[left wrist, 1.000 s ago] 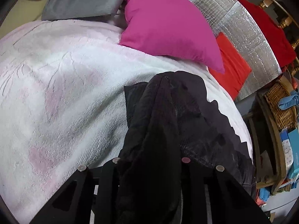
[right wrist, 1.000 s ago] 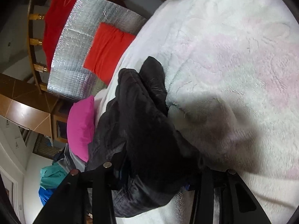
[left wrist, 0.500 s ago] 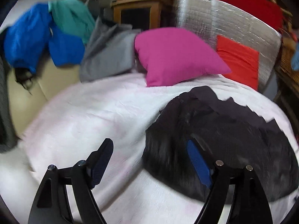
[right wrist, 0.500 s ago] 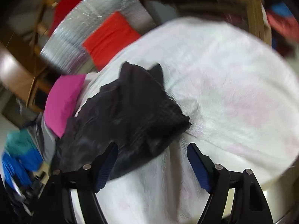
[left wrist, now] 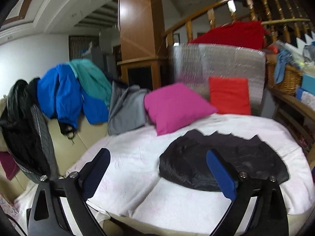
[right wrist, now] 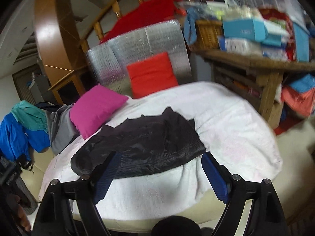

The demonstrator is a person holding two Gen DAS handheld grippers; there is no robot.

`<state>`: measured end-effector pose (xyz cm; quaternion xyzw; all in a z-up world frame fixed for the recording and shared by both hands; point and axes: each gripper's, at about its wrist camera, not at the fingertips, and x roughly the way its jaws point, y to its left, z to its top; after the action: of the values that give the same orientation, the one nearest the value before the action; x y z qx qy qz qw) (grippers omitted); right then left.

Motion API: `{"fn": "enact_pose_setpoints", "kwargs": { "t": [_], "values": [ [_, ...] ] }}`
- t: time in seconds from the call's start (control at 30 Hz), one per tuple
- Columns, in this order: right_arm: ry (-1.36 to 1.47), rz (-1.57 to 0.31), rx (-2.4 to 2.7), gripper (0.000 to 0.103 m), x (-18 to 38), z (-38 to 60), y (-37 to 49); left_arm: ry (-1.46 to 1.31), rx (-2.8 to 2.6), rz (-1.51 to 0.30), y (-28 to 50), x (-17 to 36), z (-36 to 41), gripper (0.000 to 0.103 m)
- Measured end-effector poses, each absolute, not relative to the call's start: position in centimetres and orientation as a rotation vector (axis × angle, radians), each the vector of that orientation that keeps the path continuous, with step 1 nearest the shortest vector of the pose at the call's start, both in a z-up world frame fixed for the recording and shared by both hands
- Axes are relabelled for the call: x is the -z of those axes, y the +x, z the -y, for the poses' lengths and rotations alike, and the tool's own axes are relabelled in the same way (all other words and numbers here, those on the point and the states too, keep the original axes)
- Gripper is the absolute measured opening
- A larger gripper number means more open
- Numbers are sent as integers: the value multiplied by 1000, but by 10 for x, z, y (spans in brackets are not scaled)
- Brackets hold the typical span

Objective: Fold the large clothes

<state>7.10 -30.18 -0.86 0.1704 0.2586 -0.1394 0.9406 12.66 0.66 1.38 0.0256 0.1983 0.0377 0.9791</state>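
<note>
Your left gripper (left wrist: 157,169) stands wide apart, blue pads facing each other, nothing between them. Your right gripper (right wrist: 160,167) is likewise spread wide and holds nothing. The black garment (left wrist: 222,163) lies in a folded, flattened bundle on the white blanket (left wrist: 137,157), free of both tools. In the left wrist view it sits ahead and to the right: the right-hand blue pad overlaps its near edge in the picture, while the left-hand pad is well apart from it, over bare blanket. Whether that right-hand pad touches the cloth, you cannot tell from this view. In the right wrist view the black garment (right wrist: 145,145) lies straight ahead, spanning the gap between the two fingers, its near edge just beyond the fingertips (right wrist: 213,169); the far edge shows jagged corners of fabric. Both views carry some motion blur. Beyond the garment, a magenta cushion (left wrist: 177,106) rests at the blanket's far side, with an orange-red cushion (left wrist: 229,95) beside it against a silver quilted panel (left wrist: 216,63). Blue, teal and grey clothes (left wrist: 78,90) hang heaped to the left.
</note>
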Motion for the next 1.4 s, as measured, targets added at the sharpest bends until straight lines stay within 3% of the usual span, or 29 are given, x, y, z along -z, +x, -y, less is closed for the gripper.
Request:
{"fn": "enact_pose_setpoints", "kwargs": {
  "t": [0.17,0.5,1.4],
  "values": [
    [322,-468,285,89,-17,277,40,19,-26,-346,87,-41,-6,101],
    [257,-433,297,89,-39,246,4,52,-16,-327,49,-48,6,102],
    [218,-495,279,89,-27,223,1,93,26,-306,23,-52,9,103]
  ]
}}
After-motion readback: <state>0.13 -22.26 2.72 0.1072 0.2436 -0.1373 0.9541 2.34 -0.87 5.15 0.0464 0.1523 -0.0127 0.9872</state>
